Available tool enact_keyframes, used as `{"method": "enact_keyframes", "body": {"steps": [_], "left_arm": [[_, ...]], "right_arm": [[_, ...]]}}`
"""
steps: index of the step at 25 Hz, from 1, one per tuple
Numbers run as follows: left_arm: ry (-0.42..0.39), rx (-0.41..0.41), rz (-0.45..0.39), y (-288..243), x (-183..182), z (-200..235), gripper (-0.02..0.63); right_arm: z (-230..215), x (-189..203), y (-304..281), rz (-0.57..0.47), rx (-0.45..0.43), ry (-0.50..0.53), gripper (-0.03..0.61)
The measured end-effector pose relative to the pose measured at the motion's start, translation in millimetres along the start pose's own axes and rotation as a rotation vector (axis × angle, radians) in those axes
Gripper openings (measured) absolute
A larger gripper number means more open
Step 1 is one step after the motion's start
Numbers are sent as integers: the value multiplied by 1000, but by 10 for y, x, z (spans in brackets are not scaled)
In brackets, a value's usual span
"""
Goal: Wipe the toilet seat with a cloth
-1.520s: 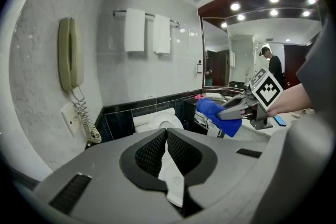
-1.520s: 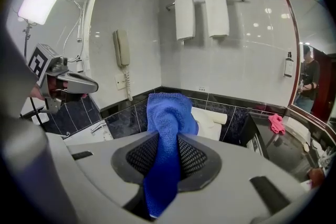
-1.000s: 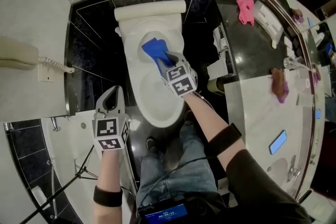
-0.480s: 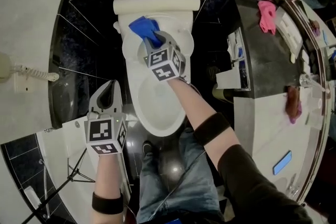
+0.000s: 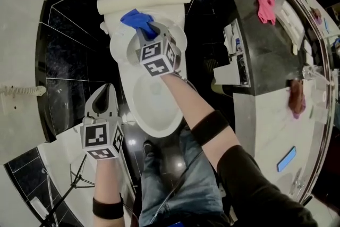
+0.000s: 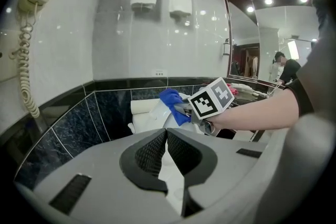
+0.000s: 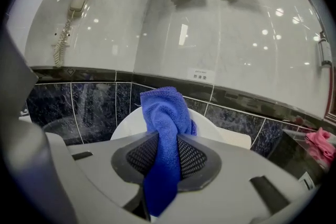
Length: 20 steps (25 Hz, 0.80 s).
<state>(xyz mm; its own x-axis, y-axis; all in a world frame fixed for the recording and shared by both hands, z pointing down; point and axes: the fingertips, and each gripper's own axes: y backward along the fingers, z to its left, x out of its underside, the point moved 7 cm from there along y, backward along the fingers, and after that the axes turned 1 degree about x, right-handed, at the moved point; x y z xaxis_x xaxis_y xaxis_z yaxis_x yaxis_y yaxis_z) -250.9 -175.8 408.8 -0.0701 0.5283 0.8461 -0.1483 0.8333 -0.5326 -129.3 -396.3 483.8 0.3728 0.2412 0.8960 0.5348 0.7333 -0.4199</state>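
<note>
Right arm (image 5: 192, 110) stretched over toilet seat (image 5: 118, 61); right claw (image 5: 144, 35) clamped on blue cloth (image 5: 134, 18) at seat's rear. Left claw (image 5: 106, 94) closed, empty, beside seat.

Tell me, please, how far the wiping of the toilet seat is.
Done: the cloth is picked up and clamped in the right gripper. In hand: that gripper holds it at the rear of the toilet; whether it touches I cannot tell. Left: no frame shows which parts are clean, so the sides and front likely need wiping. The left gripper is shut and empty, beside the toilet.
</note>
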Motion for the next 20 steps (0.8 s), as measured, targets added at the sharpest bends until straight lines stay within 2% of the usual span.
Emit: {"method": "enact_keyframes", "body": {"steps": [4,10,14,20], "left_arm": [[-1,19,1,-72,-17,-42,2],[-4,33,8,-110,26,-105,2],[-3,34,16,-130,83,-106,2],[-4,41,36,-197,253,-146,2]], "right_arm": [[-267,79,125,23,79,-18,120],[-533,413,240,78,169,-56,120],[-612,541,339,95,200,-22,119],[-646,949,330,142,209,-46,120]]}}
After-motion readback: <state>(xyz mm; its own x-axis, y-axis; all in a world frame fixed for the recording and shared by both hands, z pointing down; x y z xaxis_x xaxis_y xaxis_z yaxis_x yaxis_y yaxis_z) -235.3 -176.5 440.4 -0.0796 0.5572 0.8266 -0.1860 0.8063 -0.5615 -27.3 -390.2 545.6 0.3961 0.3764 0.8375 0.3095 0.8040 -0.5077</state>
